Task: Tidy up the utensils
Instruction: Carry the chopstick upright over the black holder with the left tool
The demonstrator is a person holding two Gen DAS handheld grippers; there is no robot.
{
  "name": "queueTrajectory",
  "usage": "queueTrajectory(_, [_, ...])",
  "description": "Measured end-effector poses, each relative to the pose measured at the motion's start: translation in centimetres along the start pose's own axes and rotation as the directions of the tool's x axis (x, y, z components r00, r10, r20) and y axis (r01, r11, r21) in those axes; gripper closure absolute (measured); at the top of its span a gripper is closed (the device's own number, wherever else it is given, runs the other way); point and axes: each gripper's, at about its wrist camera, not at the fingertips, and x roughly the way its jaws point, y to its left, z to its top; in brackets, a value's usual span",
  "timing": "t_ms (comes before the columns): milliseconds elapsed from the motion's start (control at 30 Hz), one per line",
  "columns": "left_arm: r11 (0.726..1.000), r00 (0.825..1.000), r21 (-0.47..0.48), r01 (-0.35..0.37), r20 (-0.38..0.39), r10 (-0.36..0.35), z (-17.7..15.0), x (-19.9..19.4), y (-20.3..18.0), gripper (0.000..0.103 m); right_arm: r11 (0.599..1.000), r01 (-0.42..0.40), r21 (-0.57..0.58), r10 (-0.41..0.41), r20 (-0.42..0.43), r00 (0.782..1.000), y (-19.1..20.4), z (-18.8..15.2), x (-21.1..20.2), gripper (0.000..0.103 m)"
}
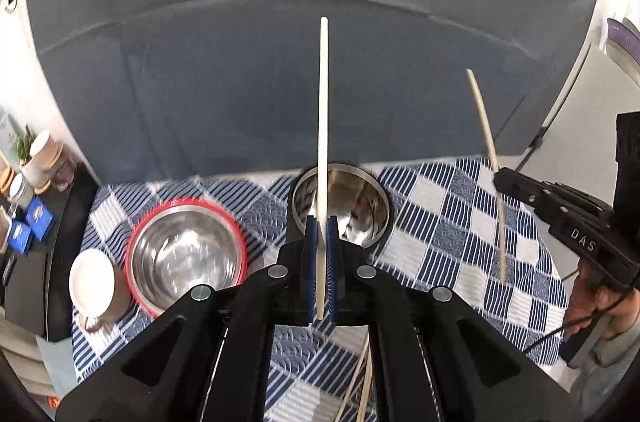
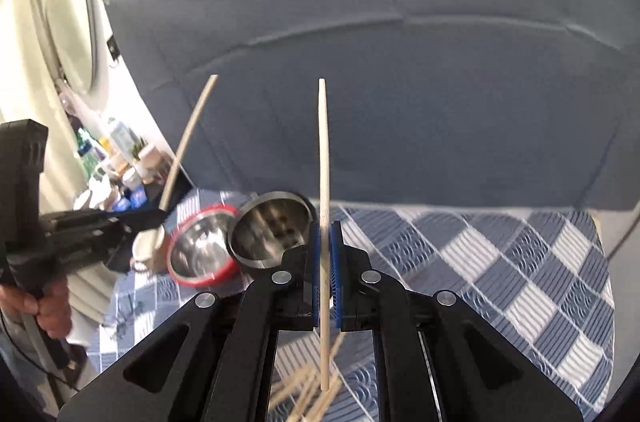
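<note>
A blue-and-white checked cloth (image 1: 452, 218) covers the table, with a grey sofa (image 1: 280, 62) behind it and a cluttered side shelf (image 1: 24, 206) at the far left. On the cloth, from the left, stand a white cup (image 1: 92, 282), a red-rimmed steel bowl (image 1: 186, 254) and a plain steel bowl (image 1: 352, 202); both bowls look empty. More pale sticks (image 1: 360, 386) lie on the cloth beneath the grippers.

The left gripper (image 1: 321, 250) is clamped on one chopstick (image 1: 323, 126), which points up and away above the plain bowl. To the right, the right gripper (image 2: 329, 262) pinches a second chopstick (image 2: 324, 182) in the same way, raised off the cloth.
</note>
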Motion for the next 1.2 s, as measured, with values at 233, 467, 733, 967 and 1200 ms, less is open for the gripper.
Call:
queueTrajectory(233, [0.993,0.992,-0.048,0.105,0.068,-0.102,1.9,1.6,0.1,0.098,0.995,-0.098,0.014,0.096,0.101,0.99,1.5,3.1,1.4,0.098])
queueTrajectory(467, [0.984,0.983,-0.078,0.158,0.104,-0.149,2.5,4.5,0.8,0.098,0.984,-0.163,0.066,0.15,0.162,0.975,1.5,4.7,4.0,0.098])
queueTrajectory(733, [0.983,0.97,-0.061,0.172,0.183,-0.159,2.0,7.1,1.1,0.098,0.977,-0.197,0.087,0.174,0.22,0.96,1.3,5.5,7.7,0.098])
queueTrajectory(967, [0.987,0.972,-0.054,0.148,0.194,-0.135,-0.3,9.7,1.0,0.098,0.976,-0.2,0.084,0.177,0.226,0.958,1.4,3.5,11.4,0.098])
queueTrajectory(1200, [0.987,0.979,-0.064,0.146,0.155,-0.134,-2.1,11.4,1.4,0.098,0.982,-0.173,0.081,0.156,0.185,0.97,1.0,0.2,13.2,0.098])
